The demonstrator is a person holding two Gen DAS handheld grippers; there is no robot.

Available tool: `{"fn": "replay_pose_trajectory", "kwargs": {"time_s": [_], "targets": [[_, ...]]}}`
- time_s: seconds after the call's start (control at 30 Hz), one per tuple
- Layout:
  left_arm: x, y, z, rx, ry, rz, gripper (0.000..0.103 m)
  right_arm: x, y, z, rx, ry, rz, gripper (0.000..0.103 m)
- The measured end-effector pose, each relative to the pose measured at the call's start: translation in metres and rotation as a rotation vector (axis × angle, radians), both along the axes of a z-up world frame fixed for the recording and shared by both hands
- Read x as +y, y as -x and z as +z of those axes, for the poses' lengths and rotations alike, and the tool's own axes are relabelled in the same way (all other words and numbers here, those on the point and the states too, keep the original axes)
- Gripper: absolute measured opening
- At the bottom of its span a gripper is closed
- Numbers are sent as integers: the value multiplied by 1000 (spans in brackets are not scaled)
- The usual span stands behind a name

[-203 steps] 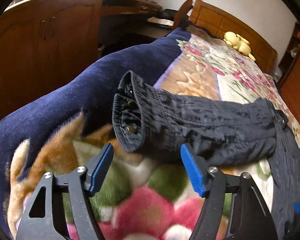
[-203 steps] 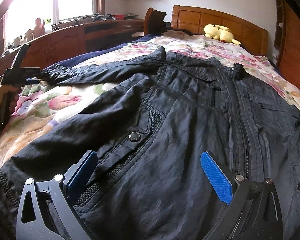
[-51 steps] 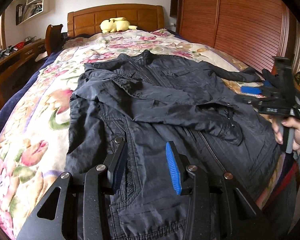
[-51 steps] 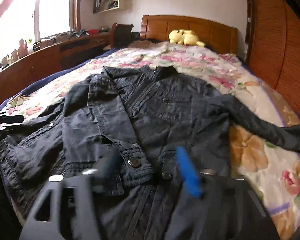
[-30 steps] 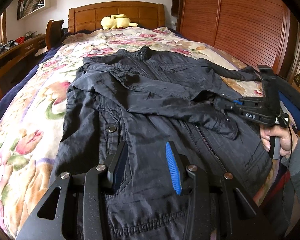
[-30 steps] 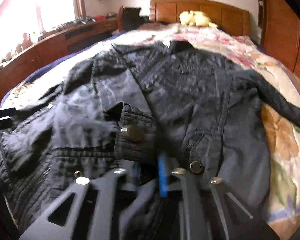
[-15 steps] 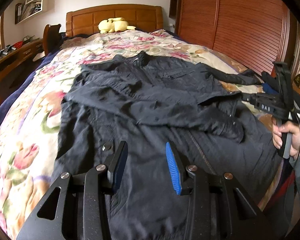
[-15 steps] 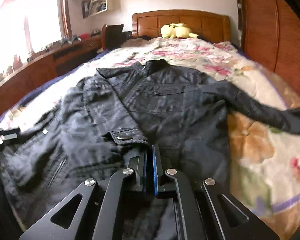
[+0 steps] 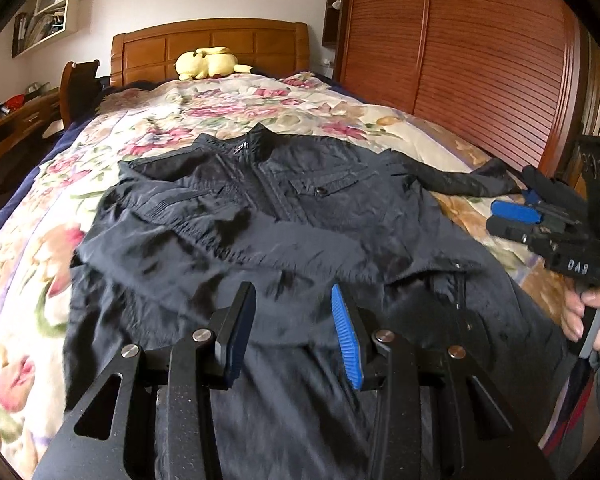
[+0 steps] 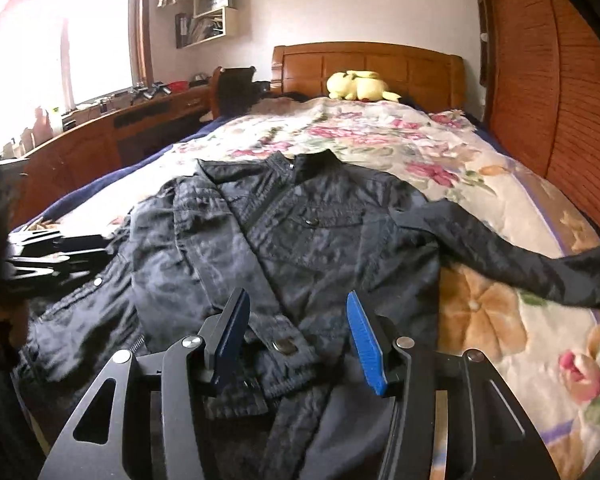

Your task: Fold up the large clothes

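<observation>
A dark navy jacket (image 9: 300,208) lies front up on the floral bedspread, collar toward the headboard; it also shows in the right wrist view (image 10: 300,240). Its left sleeve is folded across the chest, with the cuff (image 10: 284,346) near the hem. The other sleeve (image 10: 520,256) lies stretched out to the right on the bedspread. My left gripper (image 9: 294,328) is open and empty above the jacket's lower part. My right gripper (image 10: 296,332) is open and empty just above the folded cuff. It also shows at the right edge of the left wrist view (image 9: 516,216).
The bed (image 9: 180,120) has a wooden headboard (image 9: 212,48) with a yellow plush toy (image 10: 356,86) in front. A wooden wardrobe (image 9: 480,60) runs along the right. A wooden desk (image 10: 100,136) with small items and a chair (image 10: 236,88) stand at the left under the window.
My right gripper has opened and let go of the sleeve cuff, which now lies on the jacket's front. Both grippers have drawn back a little.
</observation>
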State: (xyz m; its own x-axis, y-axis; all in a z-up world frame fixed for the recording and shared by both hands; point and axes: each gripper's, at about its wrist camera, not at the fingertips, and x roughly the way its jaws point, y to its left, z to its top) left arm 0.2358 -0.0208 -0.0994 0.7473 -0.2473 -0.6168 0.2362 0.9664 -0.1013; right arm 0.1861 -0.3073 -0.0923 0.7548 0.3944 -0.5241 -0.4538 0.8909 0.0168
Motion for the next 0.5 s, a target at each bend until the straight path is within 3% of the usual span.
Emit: {"fn": "replay_pose_trajectory", "kwargs": {"time_s": [0.03, 0.13, 0.33, 0.5], "targets": [[-2, -4, -1, -1, 0, 0, 40, 3, -5, -3, 10, 7, 7, 52], [-6, -17, -5, -7, -9, 2, 40, 16, -21, -16, 62, 43, 42, 38], [-9, -29, -19, 5, -1, -12, 40, 34, -47, -58, 208, 129, 80, 36], [-12, -31, -33, 29, -4, -28, 40, 32, -56, -67, 231, 118, 73, 36]]}}
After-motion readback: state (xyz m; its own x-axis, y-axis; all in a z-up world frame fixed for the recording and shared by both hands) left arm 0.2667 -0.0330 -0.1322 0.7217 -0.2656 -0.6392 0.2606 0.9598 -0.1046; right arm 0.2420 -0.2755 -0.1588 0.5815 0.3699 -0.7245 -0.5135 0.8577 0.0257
